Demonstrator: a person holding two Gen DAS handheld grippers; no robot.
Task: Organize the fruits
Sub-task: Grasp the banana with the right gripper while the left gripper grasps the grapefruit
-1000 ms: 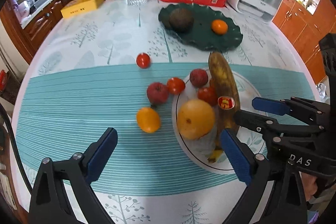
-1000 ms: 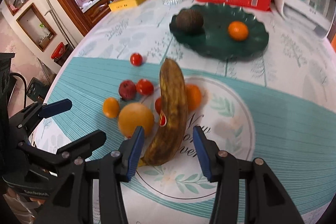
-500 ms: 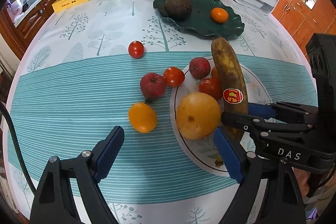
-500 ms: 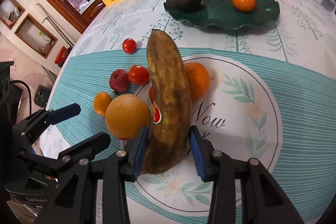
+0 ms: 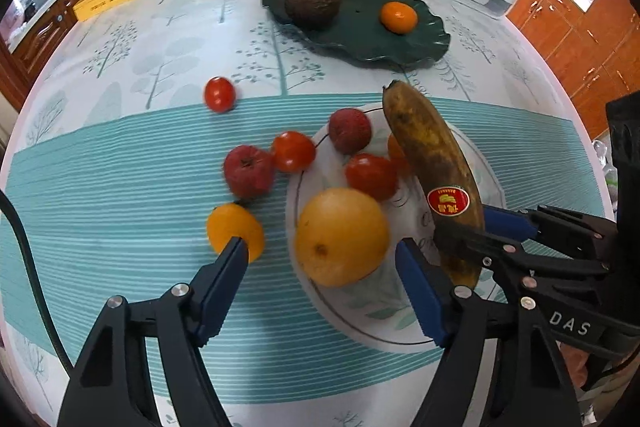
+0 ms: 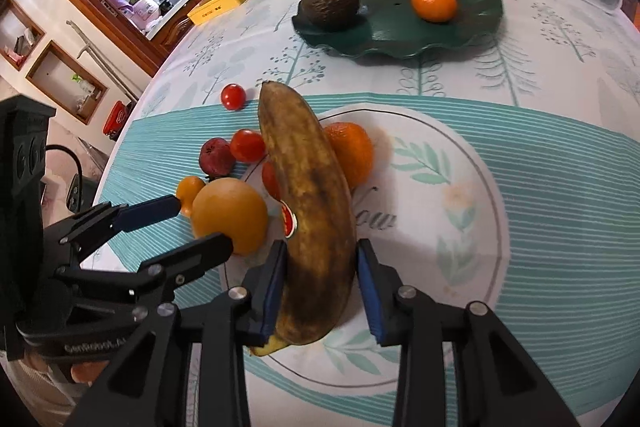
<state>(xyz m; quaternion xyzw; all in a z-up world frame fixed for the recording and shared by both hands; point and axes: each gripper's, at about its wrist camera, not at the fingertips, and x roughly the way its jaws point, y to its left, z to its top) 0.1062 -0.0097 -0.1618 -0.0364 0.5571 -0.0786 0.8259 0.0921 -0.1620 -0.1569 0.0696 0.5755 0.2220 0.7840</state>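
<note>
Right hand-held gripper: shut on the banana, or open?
Shut on the banana: the right hand-held gripper has just been closing, both blue pads against its sides.

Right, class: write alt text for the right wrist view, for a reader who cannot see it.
The right tongs close around a brown banana on a white plate. The left tongs straddle a big orange; small fruits lie beyond.
</note>
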